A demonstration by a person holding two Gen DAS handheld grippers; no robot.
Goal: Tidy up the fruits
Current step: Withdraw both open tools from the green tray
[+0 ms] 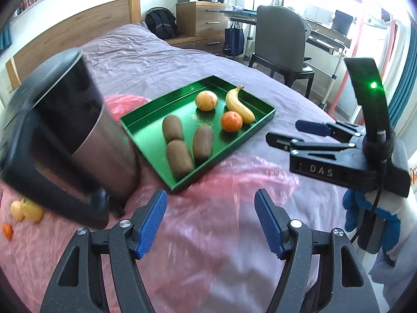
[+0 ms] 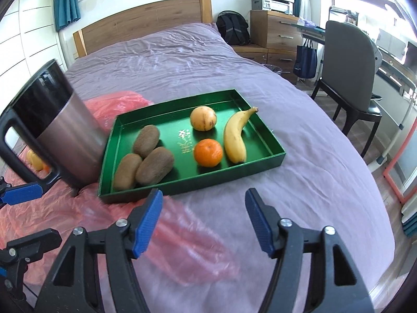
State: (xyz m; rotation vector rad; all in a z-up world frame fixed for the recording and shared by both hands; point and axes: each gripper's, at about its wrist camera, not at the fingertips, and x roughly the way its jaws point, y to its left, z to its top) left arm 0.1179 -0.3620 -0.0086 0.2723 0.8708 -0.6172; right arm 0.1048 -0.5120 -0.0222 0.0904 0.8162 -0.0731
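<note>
L tool (image 1: 211, 223) open, R tool (image 2: 204, 220) open, empty

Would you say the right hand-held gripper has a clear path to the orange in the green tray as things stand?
Probably yes. The right hand-held gripper is open and empty, facing the green tray. The orange lies uncovered near the low front wall, apart from the banana, so it looks reachable from above.

The steel jug (image 1: 86, 140) hides part of the blurred pink plastic bag (image 1: 208, 221).

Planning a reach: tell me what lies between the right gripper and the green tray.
Crumpled pink plastic bag on purple bedsheet lies between right gripper and green rectangular tray, in the right wrist view.
</note>
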